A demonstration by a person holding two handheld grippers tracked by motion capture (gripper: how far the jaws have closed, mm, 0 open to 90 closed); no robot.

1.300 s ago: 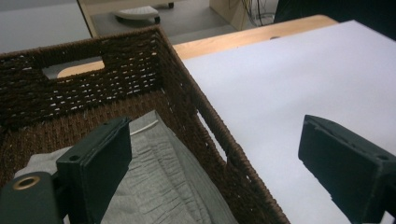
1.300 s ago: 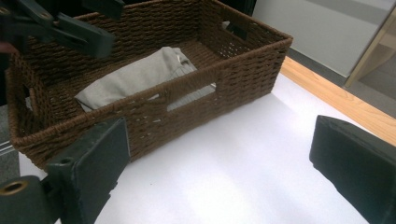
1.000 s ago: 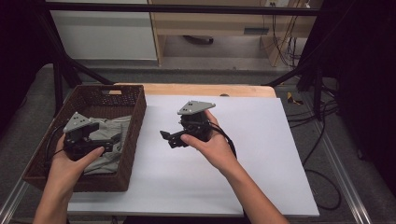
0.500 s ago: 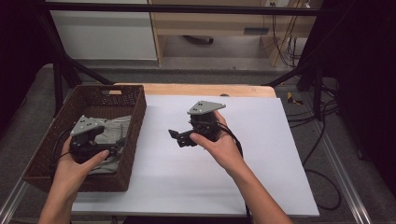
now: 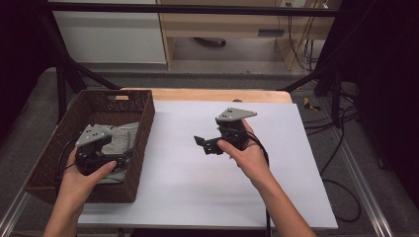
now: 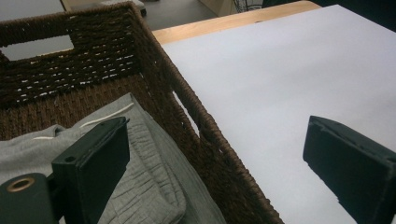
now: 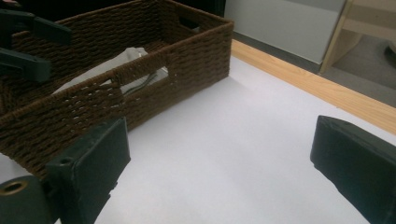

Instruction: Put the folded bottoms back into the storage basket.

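Nearest, the left claw point(image 6: 210, 172) hangs wide open, empty, astride the basket point(image 6: 187, 107) wall. Beneath lies the grey cloth point(image 6: 149, 186): soft, light, limp, best pinched at a raised fold. Farther off, the right claw point(image 5: 201, 143) gapes empty over the desk point(image 5: 197, 187).

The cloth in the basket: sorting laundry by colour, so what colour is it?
Grey cloth, ribbed texture, clearest in the left gripper view.

White table sheet point(image 5: 197, 187); wooden table edge point(image 5: 207, 95); cables point(image 5: 341, 123) on floor.
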